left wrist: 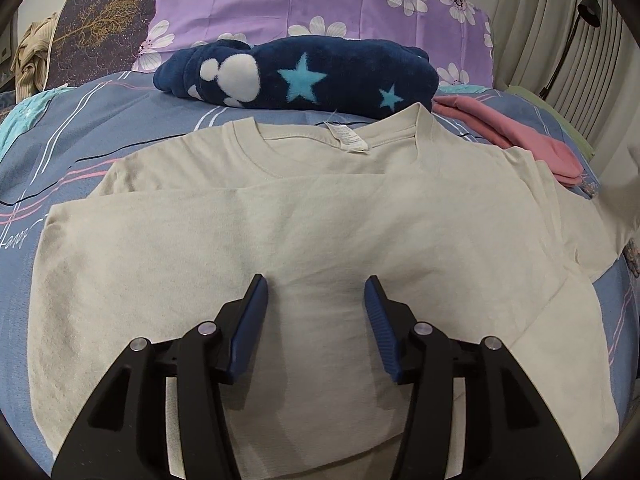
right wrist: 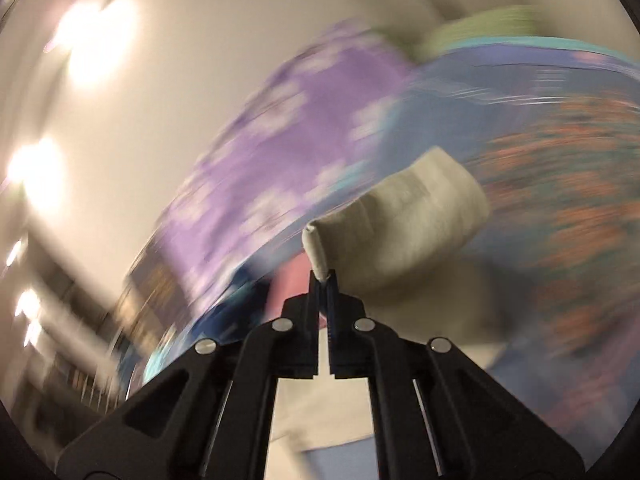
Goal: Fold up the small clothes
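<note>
Shirt: beige T-shirt lying partly folded on the blue bedspread, collar toward the purple flowered pillow
Left gripper: jaws apart above the shirt, holding nothing
Right gripper: clamped on a lifted fold of the shirt; view blurred

The neck label on the beige T-shirt carries print too small to read.
</note>
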`<state>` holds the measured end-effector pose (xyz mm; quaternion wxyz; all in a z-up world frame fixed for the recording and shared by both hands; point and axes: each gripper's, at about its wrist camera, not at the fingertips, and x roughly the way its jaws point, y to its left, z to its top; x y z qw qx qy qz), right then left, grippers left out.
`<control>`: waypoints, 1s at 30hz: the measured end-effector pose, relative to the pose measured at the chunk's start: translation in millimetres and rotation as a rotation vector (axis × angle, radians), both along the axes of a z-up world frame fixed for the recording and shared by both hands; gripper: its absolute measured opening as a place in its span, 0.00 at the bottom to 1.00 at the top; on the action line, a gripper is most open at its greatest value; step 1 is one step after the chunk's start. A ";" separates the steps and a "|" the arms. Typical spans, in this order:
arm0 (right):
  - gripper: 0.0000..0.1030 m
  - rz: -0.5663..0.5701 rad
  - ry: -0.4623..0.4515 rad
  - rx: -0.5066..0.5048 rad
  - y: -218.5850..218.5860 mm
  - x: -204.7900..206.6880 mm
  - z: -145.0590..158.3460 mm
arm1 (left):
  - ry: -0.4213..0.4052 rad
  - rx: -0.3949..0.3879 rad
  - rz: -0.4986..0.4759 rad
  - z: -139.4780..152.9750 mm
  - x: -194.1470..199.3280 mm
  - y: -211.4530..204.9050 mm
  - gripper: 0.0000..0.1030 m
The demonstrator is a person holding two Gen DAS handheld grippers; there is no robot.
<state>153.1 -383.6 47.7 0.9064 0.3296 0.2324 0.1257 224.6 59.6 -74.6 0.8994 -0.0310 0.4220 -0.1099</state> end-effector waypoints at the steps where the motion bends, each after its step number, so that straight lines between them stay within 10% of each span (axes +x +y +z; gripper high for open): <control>1: 0.03 0.068 -0.008 -0.015 27.6 4.1 0.0 | 0.000 -0.007 0.000 0.0 0.1 0.7 0.51; 8: 0.03 0.458 0.182 -0.205 208.4 28.4 -85.6 | 0.003 -0.101 0.000 -1.1 1.1 11.5 0.52; 12: 0.03 0.473 0.252 -0.253 222.4 26.4 -117.5 | 0.026 -0.222 0.019 1.7 3.9 24.7 0.52; 17: 0.03 0.481 0.239 -0.271 223.0 22.1 -119.0 | 0.137 -0.564 -0.006 12.2 7.0 22.2 0.53; 28: 0.03 0.486 0.126 -0.399 224.3 -8.6 -102.5 | 0.313 -0.584 -0.062 1.5 27.8 -60.2 0.61; 29: 0.03 0.484 0.125 -0.392 223.3 -8.3 -102.9 | 0.311 -0.575 -0.073 3.2 30.6 -68.3 0.54; 30: 0.03 0.481 0.122 -0.384 222.3 -7.7 -102.3 | 0.311 -0.564 -0.087 3.9 30.8 -73.9 0.22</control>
